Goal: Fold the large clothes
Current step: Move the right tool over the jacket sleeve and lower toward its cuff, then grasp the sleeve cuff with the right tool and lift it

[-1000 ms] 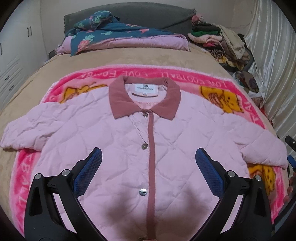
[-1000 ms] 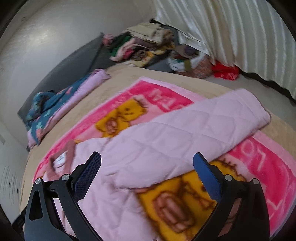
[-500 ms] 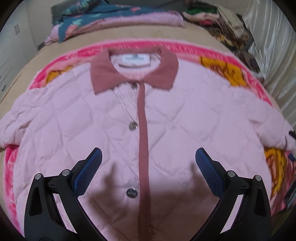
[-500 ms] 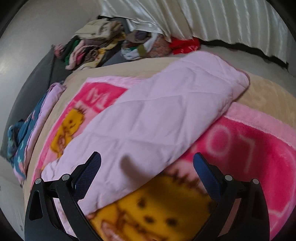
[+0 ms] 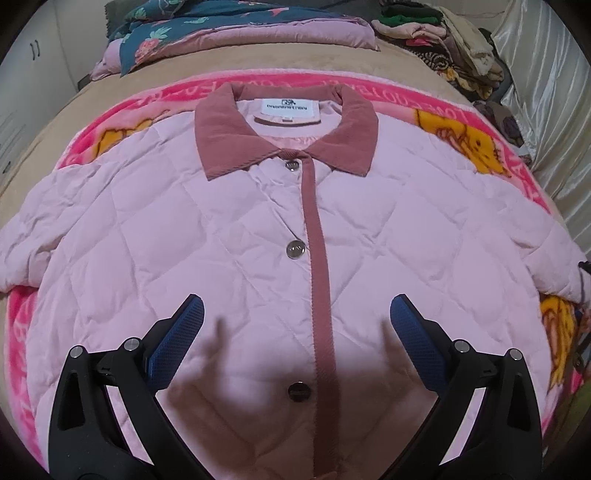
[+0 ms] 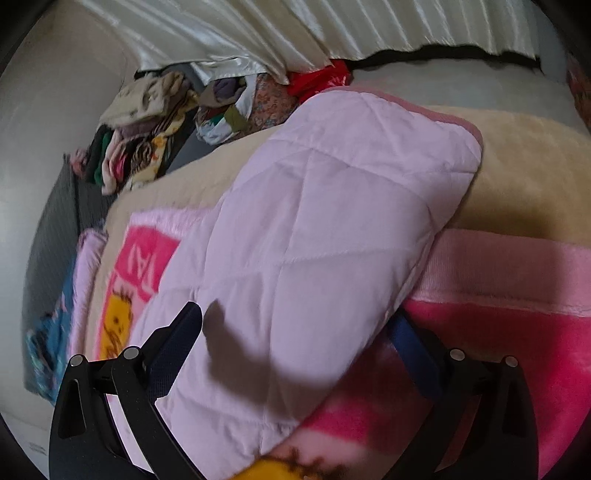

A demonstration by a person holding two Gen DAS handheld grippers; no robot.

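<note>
Your tools hang over the pink jacket [image 5: 229,236] on the bed [image 5: 399,62].
Left tool [image 5: 295,332] spread apart above the buttons; right tool [image 6: 295,332] spread apart straddling the sleeve [image 6: 332,206].

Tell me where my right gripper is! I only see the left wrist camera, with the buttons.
Observer: The right gripper is over the sleeve, jaws open, one on each side of it.
Operator: Is the sleeve lying flat?
Observer: Yes, it is stretched out. Its cuff reaches past the pink blanket onto the beige cover.
Operator: What's behind it?
Observer: A red bag under the curtain.
</note>
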